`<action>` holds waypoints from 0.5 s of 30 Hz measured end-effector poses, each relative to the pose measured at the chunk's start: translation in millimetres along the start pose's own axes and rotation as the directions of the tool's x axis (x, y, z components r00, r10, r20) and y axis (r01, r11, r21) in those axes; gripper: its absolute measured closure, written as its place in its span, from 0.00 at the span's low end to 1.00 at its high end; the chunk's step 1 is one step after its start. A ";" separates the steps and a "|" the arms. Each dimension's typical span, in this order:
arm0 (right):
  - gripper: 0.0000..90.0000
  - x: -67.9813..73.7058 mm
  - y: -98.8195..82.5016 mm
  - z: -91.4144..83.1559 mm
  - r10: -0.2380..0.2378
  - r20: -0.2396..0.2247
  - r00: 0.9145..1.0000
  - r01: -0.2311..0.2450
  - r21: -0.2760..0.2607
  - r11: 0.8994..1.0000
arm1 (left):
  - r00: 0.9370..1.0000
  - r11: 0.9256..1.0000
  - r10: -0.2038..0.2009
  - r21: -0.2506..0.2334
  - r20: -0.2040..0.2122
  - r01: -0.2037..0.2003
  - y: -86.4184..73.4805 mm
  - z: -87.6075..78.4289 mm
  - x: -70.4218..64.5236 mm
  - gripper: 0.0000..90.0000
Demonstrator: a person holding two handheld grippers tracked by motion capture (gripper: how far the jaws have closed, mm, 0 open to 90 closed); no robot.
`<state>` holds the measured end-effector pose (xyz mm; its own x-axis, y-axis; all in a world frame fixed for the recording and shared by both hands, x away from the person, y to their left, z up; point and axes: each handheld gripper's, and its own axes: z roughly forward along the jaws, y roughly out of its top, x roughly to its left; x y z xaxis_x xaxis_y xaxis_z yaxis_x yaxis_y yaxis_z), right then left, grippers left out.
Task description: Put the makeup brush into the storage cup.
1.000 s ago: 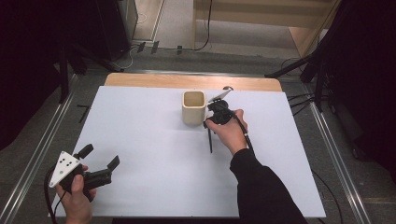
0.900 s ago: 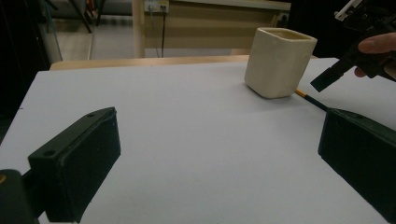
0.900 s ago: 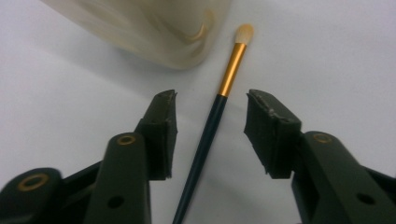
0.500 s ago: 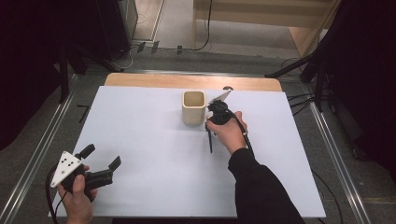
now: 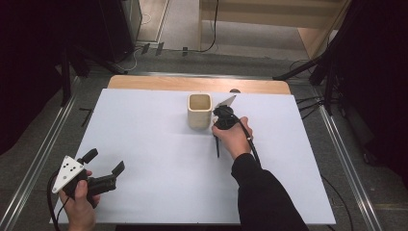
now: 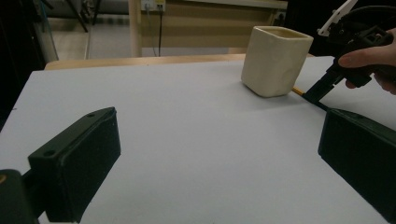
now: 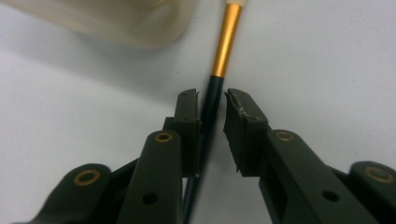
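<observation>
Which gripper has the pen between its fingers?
The right gripper, beside the cream cup: its fingers flank the pen. The left gripper stands open over bare table.

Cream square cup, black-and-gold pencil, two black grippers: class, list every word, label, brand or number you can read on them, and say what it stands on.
None: no readable text in any view.
Cream square cup: plain walls.
Black pencil with gold band: no print visible.
Left gripper: its grey three-cornered plate bears black dots, no letters.
Right gripper: brass rivets, no marking.
</observation>
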<state>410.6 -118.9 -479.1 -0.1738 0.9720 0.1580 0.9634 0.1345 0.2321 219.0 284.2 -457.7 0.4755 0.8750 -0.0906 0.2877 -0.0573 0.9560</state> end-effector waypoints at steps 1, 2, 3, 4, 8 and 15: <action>0.91 -0.6 -0.4 0.1 0.002 0.007 1.000 -0.002 -0.002 1.000 | 1.000 1.000 -0.001 0.002 -0.001 0.001 0.0 -0.1 0.2 0.00; 0.93 -1.6 -2.3 0.4 0.010 0.011 1.000 -0.009 -0.016 1.000 | 1.000 1.000 -0.002 0.001 -0.001 0.002 0.0 -0.1 0.4 0.00; 0.93 -1.6 -2.3 0.4 0.010 0.011 1.000 -0.009 -0.016 1.000 | 1.000 1.000 -0.003 0.001 -0.001 0.003 -0.1 0.0 0.5 0.00; 0.94 -1.5 -3.1 0.3 0.015 0.008 1.000 -0.015 -0.019 1.000 | 1.000 1.000 -0.004 0.001 -0.002 0.004 -0.1 0.2 0.5 0.00; 0.94 -0.5 -5.3 0.5 0.016 0.011 1.000 -0.015 -0.037 0.999 | 1.000 1.000 -0.002 0.006 0.000 0.002 0.0 0.8 -0.1 0.00; 0.94 -7.1 -6.2 -4.6 0.054 -0.011 0.999 -0.054 -0.096 0.994 | 1.000 1.000 -0.005 0.004 -0.001 0.005 -0.3 1.0 0.8 0.00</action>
<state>404.9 -127.5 -477.3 -0.1240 0.9757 0.1805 0.9473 0.0623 0.3143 220.1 284.4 -458.4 0.4735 0.8756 -0.0956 0.2938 -0.0547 0.9543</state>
